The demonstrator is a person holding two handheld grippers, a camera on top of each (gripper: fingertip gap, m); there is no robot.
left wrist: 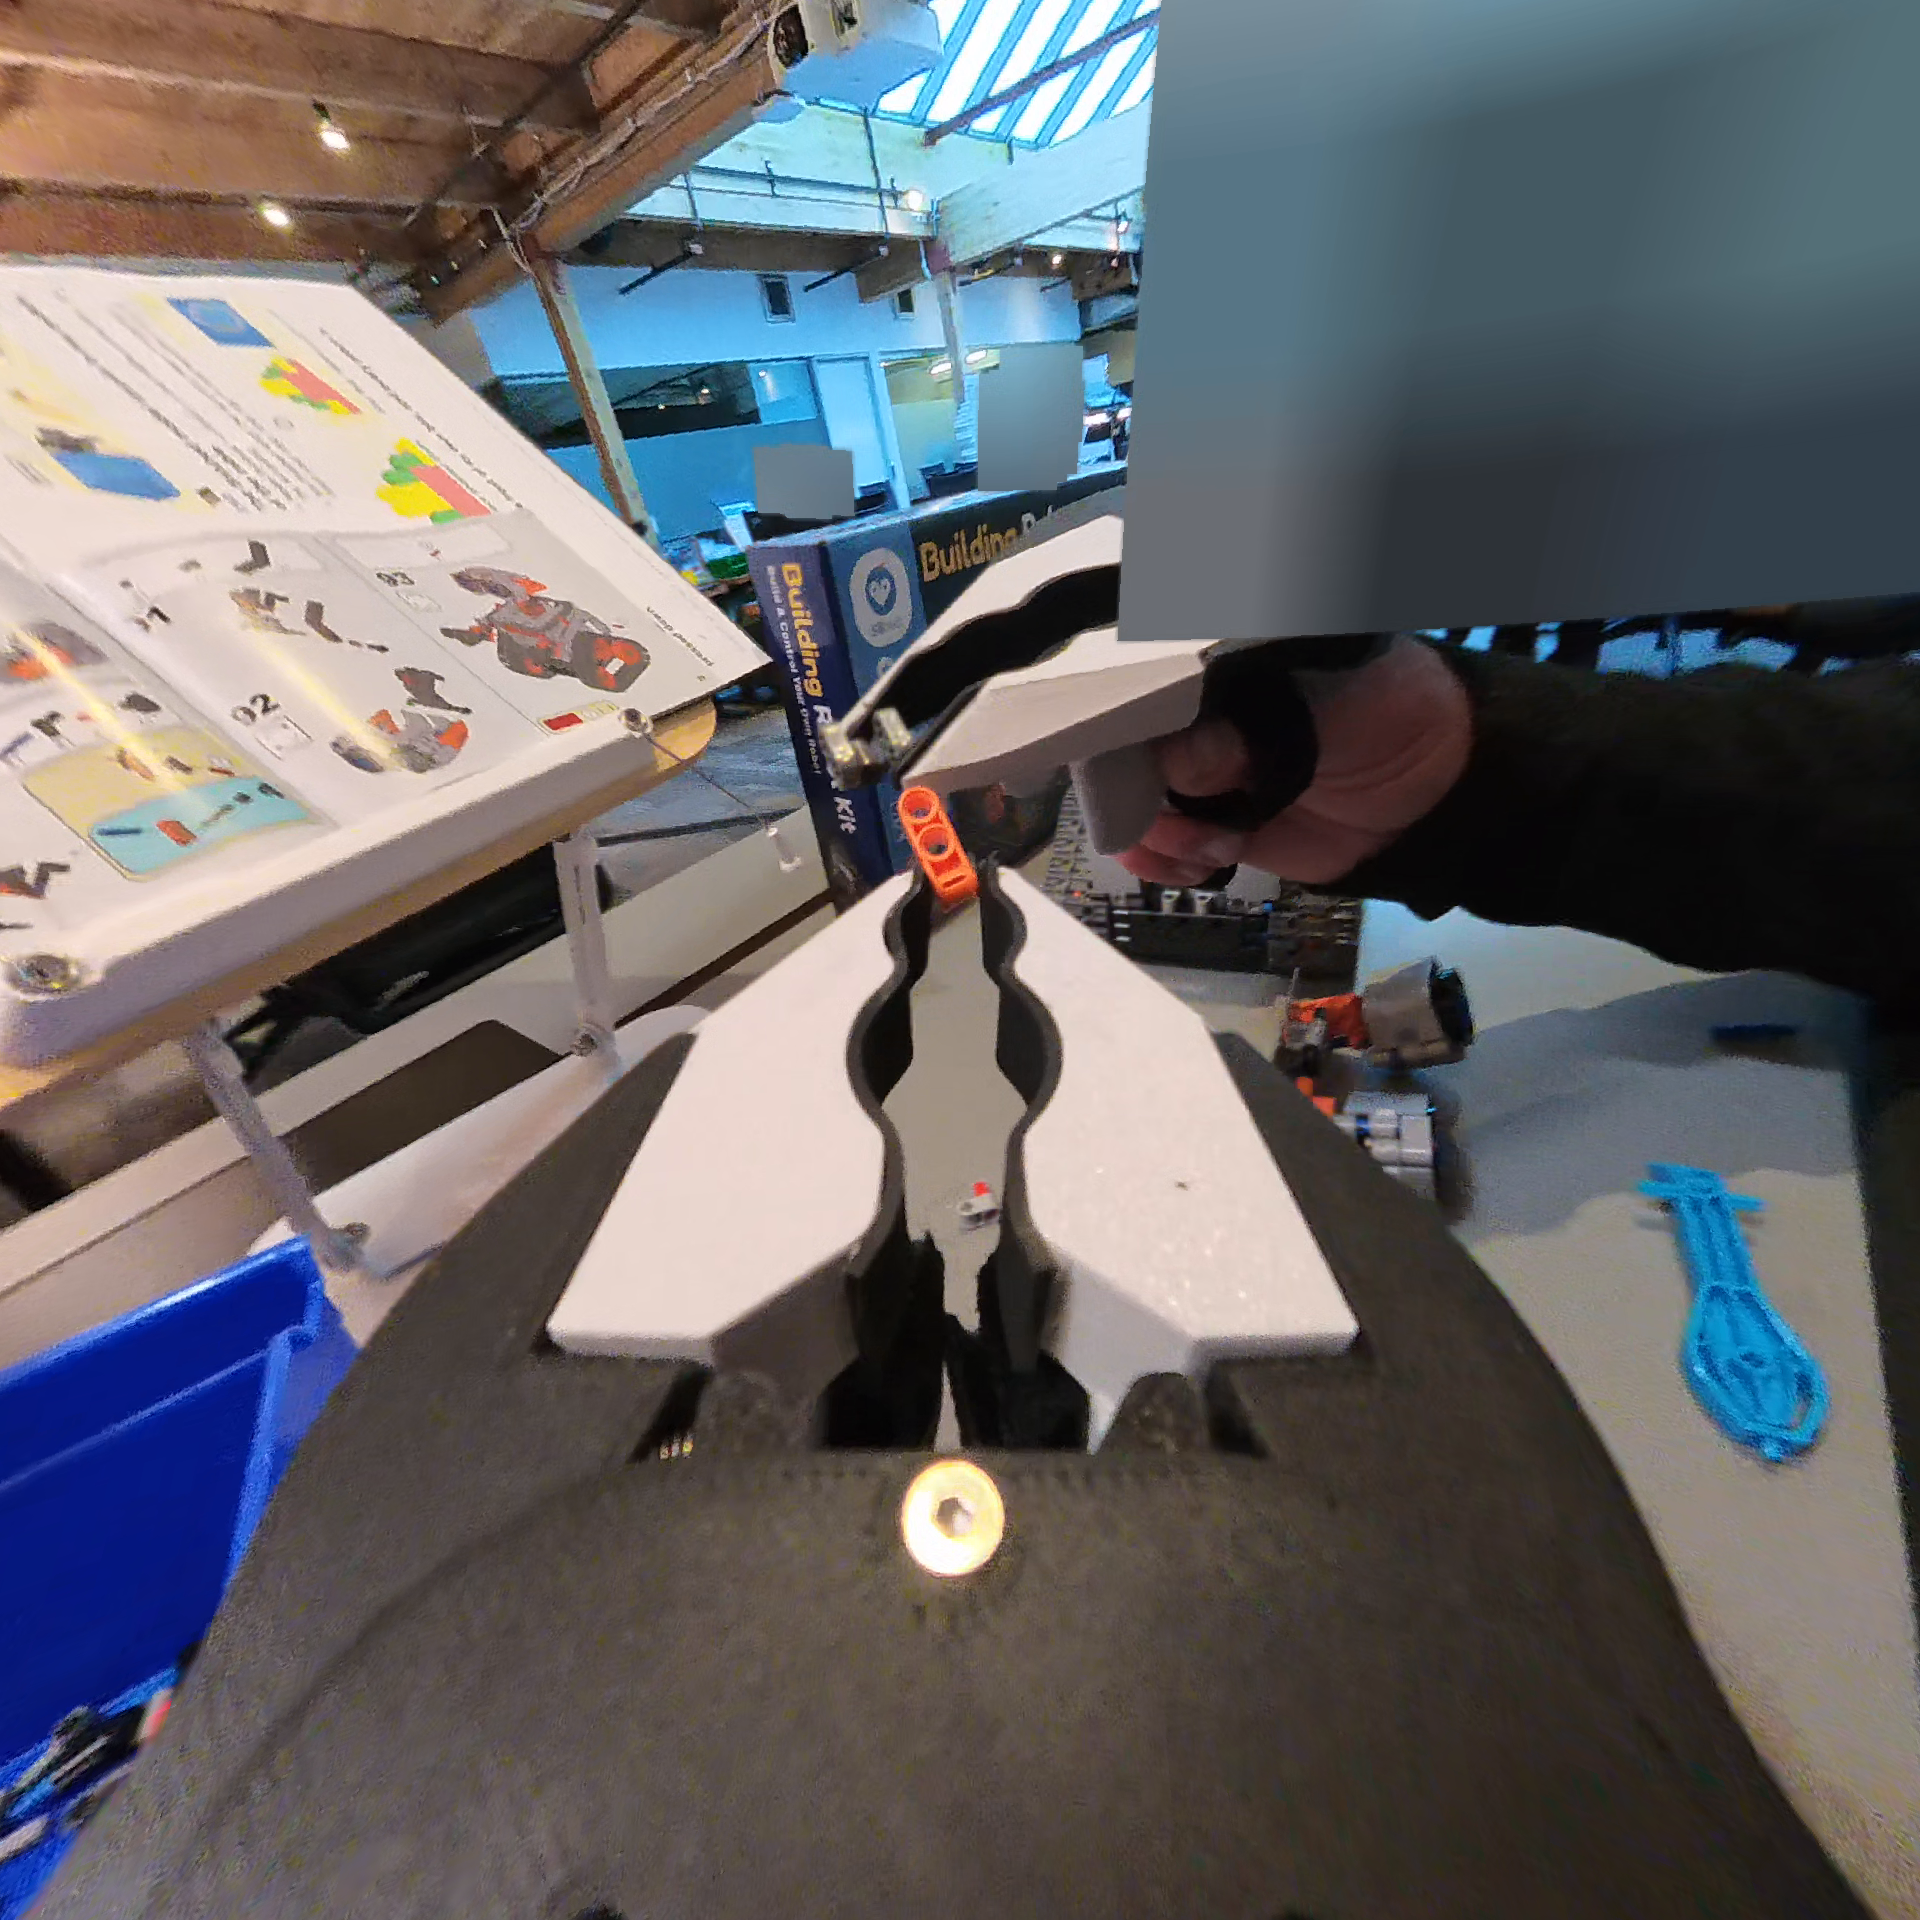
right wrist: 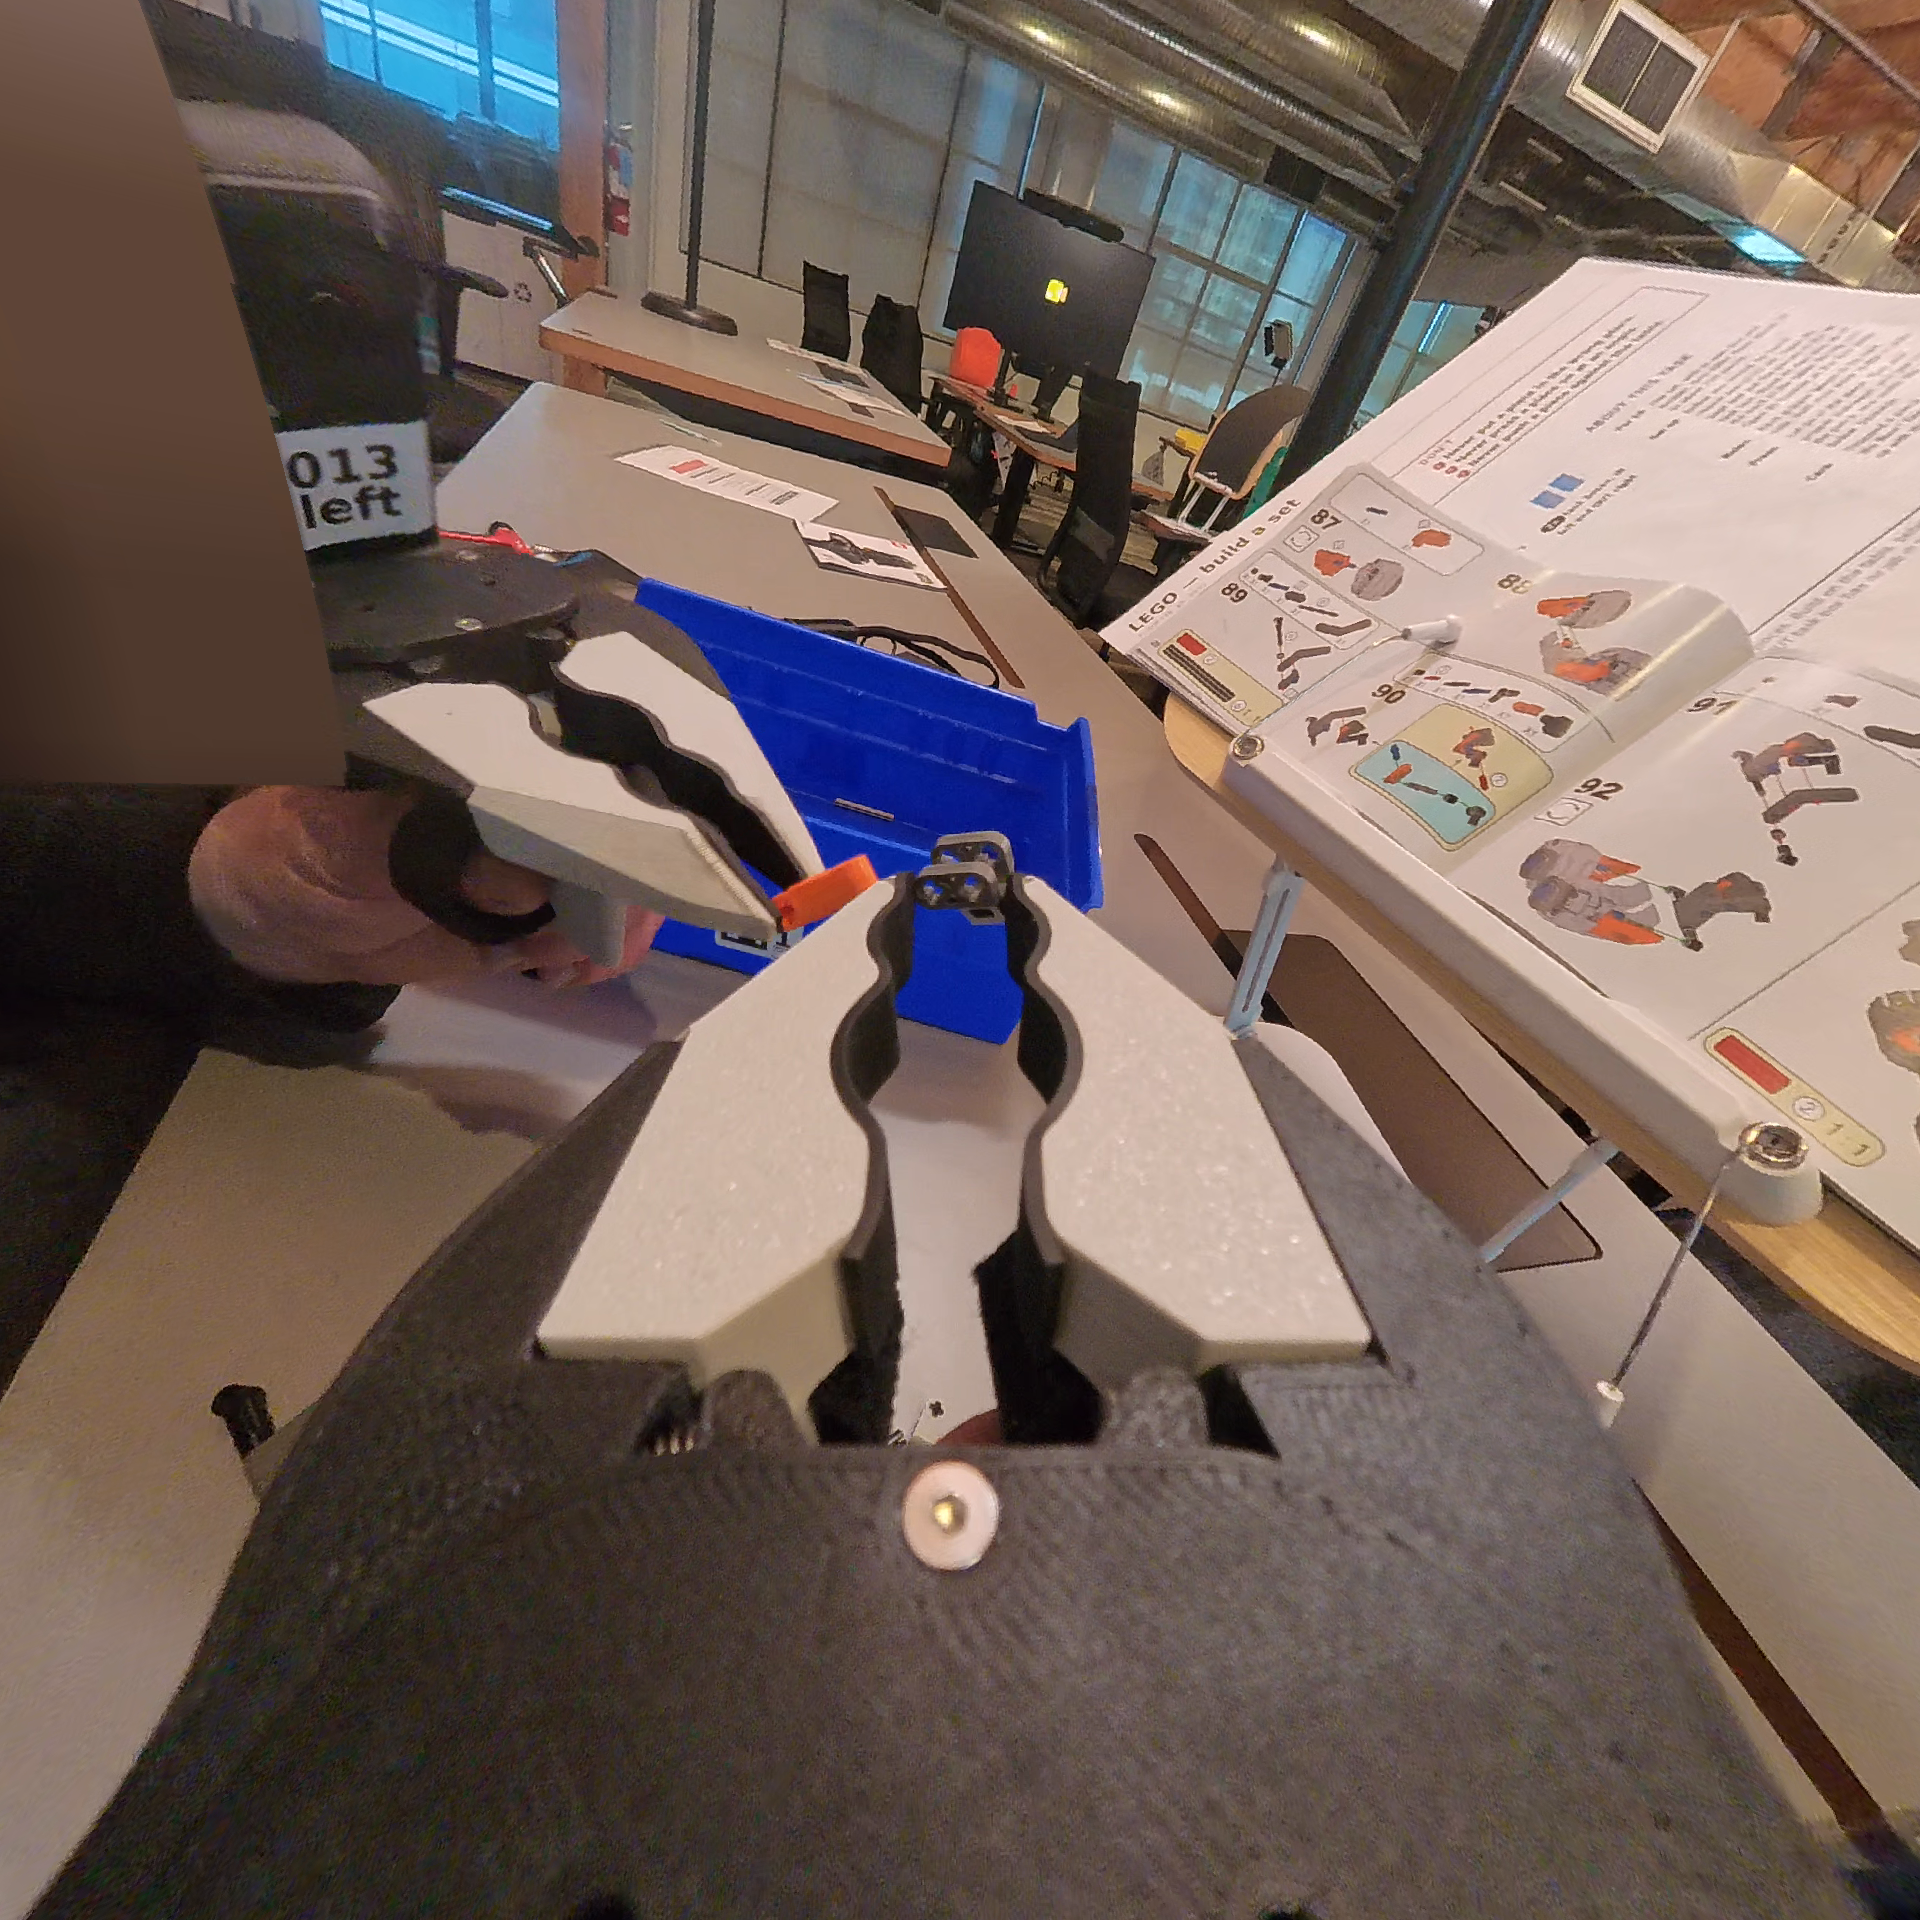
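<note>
Orange piece [left wrist: 937, 847], grey connector [right wrist: 968, 879], blue bin [right wrist: 904, 769].

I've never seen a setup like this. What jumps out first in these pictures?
Two hand-held grippers meet in mid-air: the left gripper pinches a small orange plastic beam with round holes, the right gripper a small grey plastic connector piece. Beside them, an open illustrated instruction booklet rests on a tilted stand, near a blue plastic bin.
</note>
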